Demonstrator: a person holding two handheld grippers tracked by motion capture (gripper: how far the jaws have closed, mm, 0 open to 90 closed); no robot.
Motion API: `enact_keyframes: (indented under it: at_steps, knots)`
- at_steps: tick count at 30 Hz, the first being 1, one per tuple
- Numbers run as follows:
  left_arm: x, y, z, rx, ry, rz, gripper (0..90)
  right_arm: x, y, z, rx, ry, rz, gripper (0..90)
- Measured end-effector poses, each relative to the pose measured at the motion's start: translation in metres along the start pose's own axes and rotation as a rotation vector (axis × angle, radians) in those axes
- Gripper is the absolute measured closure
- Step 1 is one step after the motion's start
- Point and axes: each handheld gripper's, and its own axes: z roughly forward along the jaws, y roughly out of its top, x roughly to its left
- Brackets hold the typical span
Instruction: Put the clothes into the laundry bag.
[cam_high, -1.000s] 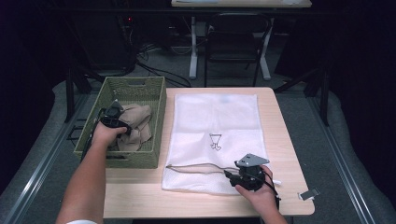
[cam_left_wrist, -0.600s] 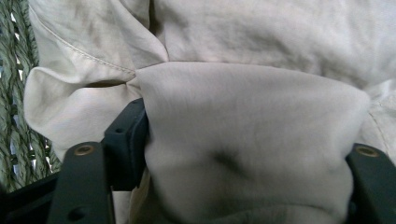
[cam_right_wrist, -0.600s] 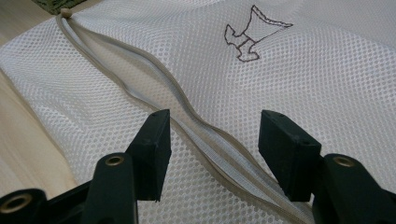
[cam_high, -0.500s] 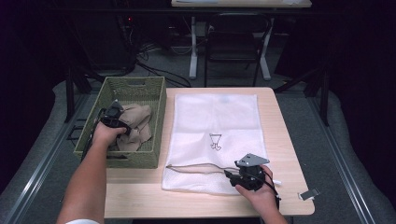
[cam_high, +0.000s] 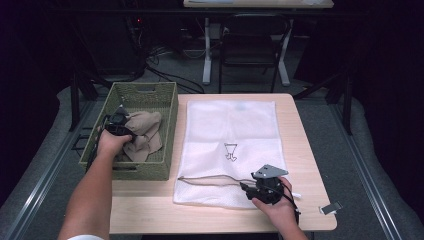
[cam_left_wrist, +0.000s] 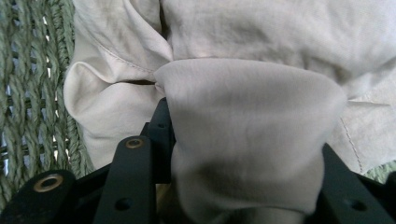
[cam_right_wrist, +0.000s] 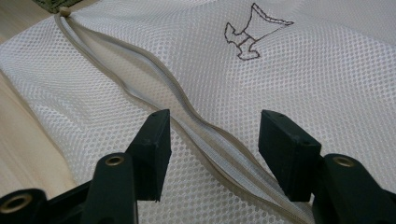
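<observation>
A green woven basket (cam_high: 167, 102) stands on the table's left side with a beige garment (cam_high: 148, 129) bunched inside it. My left gripper (cam_high: 121, 126) is down in the basket, shut on a thick fold of that garment (cam_left_wrist: 252, 107), and the fold bulges between the jaws of the left gripper (cam_left_wrist: 247, 135). A white mesh laundry bag (cam_high: 230, 125) lies flat in the middle of the table, with a small drawn emblem (cam_right_wrist: 254, 32) on it. Its beige zipper (cam_right_wrist: 140, 70) runs along the near end, partly parted. My right gripper (cam_right_wrist: 215, 135) stands open astride the zipper, at the bag's near right corner (cam_high: 246, 187).
The wooden table (cam_high: 150, 212) has bare strips in front of and to the right of the bag. A small white tag (cam_high: 331, 207) lies off its near right corner. A chair (cam_high: 250, 45) and another table's legs stand beyond the far edge.
</observation>
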Motion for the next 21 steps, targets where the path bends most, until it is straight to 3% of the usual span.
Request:
enact_keyframes:
  at_steps: [8,21]
  knots:
    - [0.002,0.002,-0.009,-0.009,-0.011,-0.009,61.8,0.0,0.0,0.001,-0.001,0.0,-0.003,43.9]
    - [-0.003,0.011,-0.04,-0.059,-0.01,0.023,63.1,-0.001,0.0,0.0,-0.002,0.001,-0.009,43.9]
